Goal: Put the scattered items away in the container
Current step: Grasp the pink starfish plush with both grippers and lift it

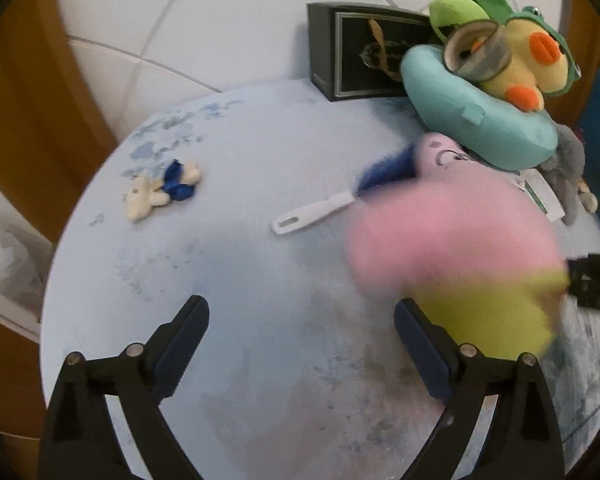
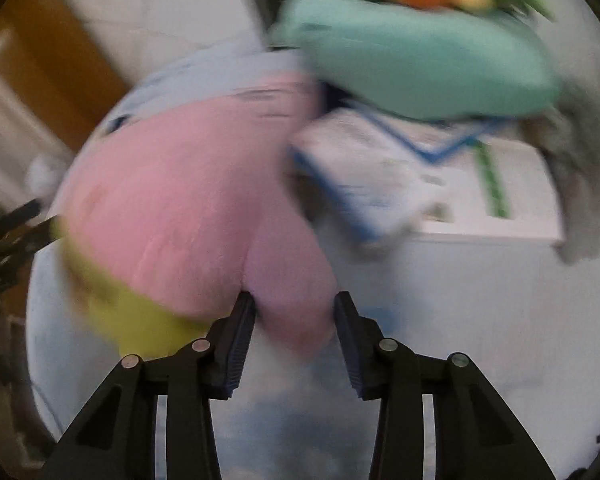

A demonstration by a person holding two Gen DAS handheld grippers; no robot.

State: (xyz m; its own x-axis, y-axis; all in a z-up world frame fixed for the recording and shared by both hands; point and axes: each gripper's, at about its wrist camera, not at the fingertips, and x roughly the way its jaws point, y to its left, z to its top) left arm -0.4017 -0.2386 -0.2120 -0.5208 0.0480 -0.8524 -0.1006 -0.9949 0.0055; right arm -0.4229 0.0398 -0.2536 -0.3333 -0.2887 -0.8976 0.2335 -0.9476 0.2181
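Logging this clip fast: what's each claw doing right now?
Left claw: open, holding nothing.
Right claw: closed on a limb of the pink plush toy.

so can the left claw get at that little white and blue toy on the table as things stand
Probably yes. The left claw is open and holds nothing, and the small white and blue toy lies alone on bare table, ahead and to its left. The pink plush sits off to the right, out of the way.

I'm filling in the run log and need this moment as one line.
left gripper: open, holds nothing | right gripper: closed on pink plush | white box: piled with toys | frames blurred
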